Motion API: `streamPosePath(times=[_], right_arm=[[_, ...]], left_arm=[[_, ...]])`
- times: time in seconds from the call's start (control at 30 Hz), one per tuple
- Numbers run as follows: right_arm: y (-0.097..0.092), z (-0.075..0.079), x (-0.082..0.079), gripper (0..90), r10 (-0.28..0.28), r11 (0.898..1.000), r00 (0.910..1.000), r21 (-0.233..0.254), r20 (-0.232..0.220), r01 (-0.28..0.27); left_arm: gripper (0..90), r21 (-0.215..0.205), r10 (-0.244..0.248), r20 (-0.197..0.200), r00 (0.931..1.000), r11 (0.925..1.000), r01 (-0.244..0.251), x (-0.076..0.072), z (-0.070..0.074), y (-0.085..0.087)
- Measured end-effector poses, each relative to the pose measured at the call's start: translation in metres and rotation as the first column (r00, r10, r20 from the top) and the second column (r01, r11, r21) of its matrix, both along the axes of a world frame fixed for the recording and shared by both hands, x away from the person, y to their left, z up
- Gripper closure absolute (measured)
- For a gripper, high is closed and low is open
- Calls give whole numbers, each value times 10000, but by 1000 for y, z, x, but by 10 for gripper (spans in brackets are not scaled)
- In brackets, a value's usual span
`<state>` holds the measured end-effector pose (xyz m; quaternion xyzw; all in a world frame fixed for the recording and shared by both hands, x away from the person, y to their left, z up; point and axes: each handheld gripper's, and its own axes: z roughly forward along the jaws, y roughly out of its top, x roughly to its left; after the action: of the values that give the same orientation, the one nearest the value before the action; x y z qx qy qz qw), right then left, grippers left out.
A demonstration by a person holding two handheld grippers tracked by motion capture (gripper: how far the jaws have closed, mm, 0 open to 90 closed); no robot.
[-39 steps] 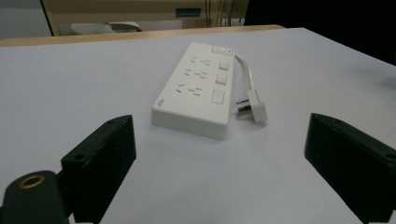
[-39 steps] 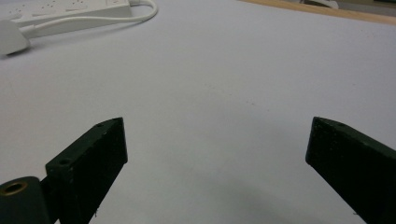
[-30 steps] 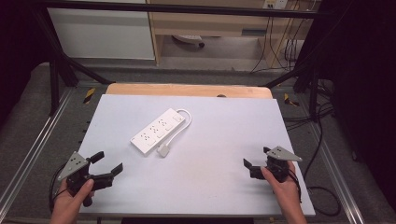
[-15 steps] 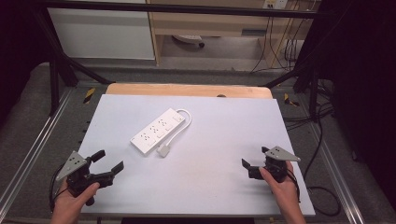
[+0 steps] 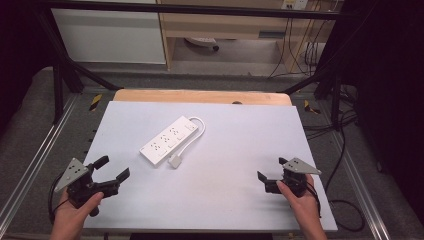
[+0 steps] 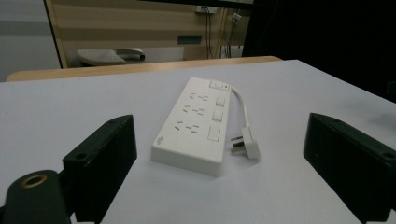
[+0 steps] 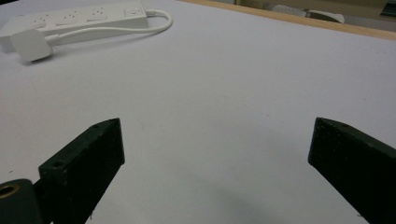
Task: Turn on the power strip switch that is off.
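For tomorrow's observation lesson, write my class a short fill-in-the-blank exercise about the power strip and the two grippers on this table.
1. The white plastic power strip has ___ rows of sockets.
2. The white plug lies beside the strip on the ___.
3. The left gripper and the right gripper both have their jaws ___.
4. The pale grey table top has a ___ far edge.

Missing words: three; table; open; wooden

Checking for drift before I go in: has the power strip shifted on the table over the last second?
No. In the high view the power strip lies at the same angle and spot relative to the table's wooden far edge, with its plug beside it.
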<state>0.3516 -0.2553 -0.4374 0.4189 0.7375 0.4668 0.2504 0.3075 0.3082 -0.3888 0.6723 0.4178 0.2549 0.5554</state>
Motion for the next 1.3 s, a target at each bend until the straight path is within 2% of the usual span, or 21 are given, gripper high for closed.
streamPosePath(times=[0.07,0.53,0.63,0.8,1.3], right_arm=[[0,0,0,39,26,10000,10000,16,-34,-26],[0,0,0,36,35,10000,10000,19,-63,-35],[0,0,0,36,22,10000,10000,13,-28,-22],[0,0,-1,36,28,10000,10000,39,-60,-28],[-1,1,-1,37,59,10000,10000,53,23,-59]], left_arm=[[105,218,-76,-187,9998,9997,80,3,3,-1],[100,394,-238,-117,9996,9989,243,14,20,-5],[100,548,-308,-77,9995,9980,312,17,24,-8],[99,587,-483,-162,9987,9971,491,20,25,-14],[113,630,-564,-269,9980,9963,580,31,27,-26]])
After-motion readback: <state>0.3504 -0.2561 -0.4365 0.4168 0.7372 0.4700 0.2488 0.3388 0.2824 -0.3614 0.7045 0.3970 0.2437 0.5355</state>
